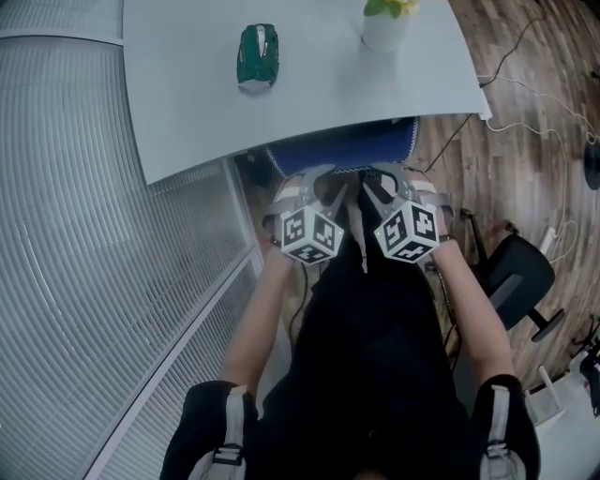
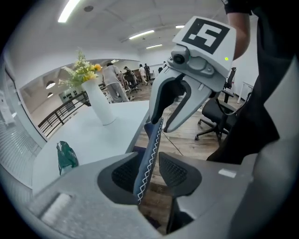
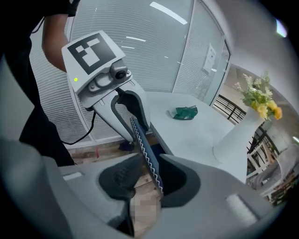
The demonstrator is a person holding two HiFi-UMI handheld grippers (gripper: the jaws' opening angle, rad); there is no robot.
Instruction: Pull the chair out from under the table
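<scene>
The blue chair back [image 1: 342,148] shows just under the near edge of the white table [image 1: 309,103], tucked in. My left gripper [image 1: 323,180] and right gripper [image 1: 380,178] sit side by side at its top edge. In the left gripper view the blue edge with white zigzag stitching [image 2: 148,154] runs between the jaws of the left gripper [image 2: 149,170], lying by the left pad with a gap to the right pad. In the right gripper view the same edge [image 3: 145,149] passes between the jaws of the right gripper [image 3: 145,179], with a gap on the left side. Both are open.
On the table are a white vase with flowers [image 1: 384,28] and a green crumpled packet [image 1: 257,54]. A glass wall with blinds [image 1: 84,234] runs along the left. A black office chair [image 1: 520,272] stands at the right on the wooden floor, with cables [image 1: 534,94] beyond.
</scene>
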